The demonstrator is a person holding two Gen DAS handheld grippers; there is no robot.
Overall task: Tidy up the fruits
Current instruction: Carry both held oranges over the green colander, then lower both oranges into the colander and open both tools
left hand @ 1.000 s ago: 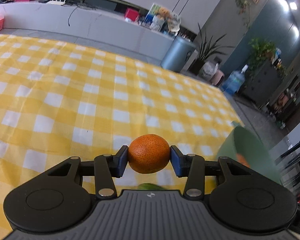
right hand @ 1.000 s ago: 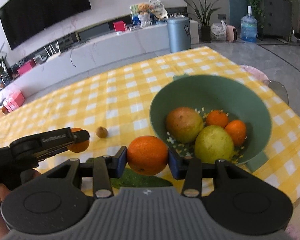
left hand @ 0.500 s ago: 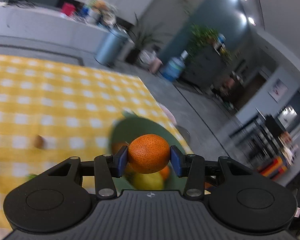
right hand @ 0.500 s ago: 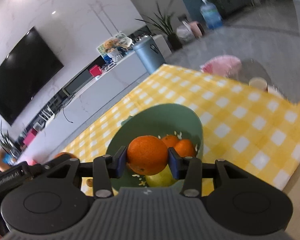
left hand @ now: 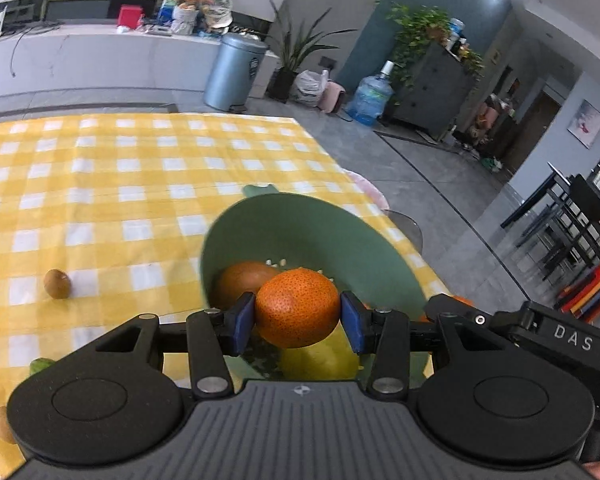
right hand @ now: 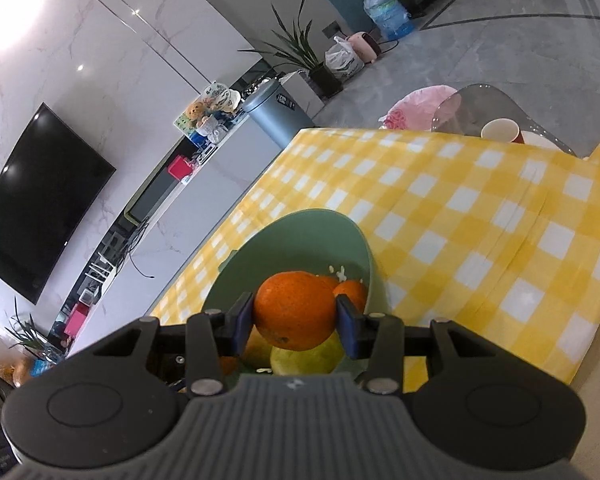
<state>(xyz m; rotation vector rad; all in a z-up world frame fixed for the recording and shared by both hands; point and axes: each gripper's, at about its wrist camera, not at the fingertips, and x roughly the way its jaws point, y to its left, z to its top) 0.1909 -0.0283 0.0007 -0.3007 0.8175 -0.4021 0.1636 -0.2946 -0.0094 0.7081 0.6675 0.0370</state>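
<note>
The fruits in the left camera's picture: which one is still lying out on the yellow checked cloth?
The small brown kiwi, alone left of the green bowl. The other fruits lie in the bowl or, like the orange, sit between gripper pads.

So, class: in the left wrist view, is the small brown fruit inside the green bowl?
No, the small brown fruit lies on the checked cloth, apart from the green bowl.

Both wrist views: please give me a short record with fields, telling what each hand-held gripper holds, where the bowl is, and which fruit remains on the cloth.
left hand-held gripper: shut on a speckled orange, above the bowl
right hand-held gripper: shut on a smooth orange, above the bowl
green bowl: on the yellow checked cloth, near its edge
in bowl: a brownish fruit, a yellow-green fruit, small oranges
loose on cloth: a small brown fruit
</note>
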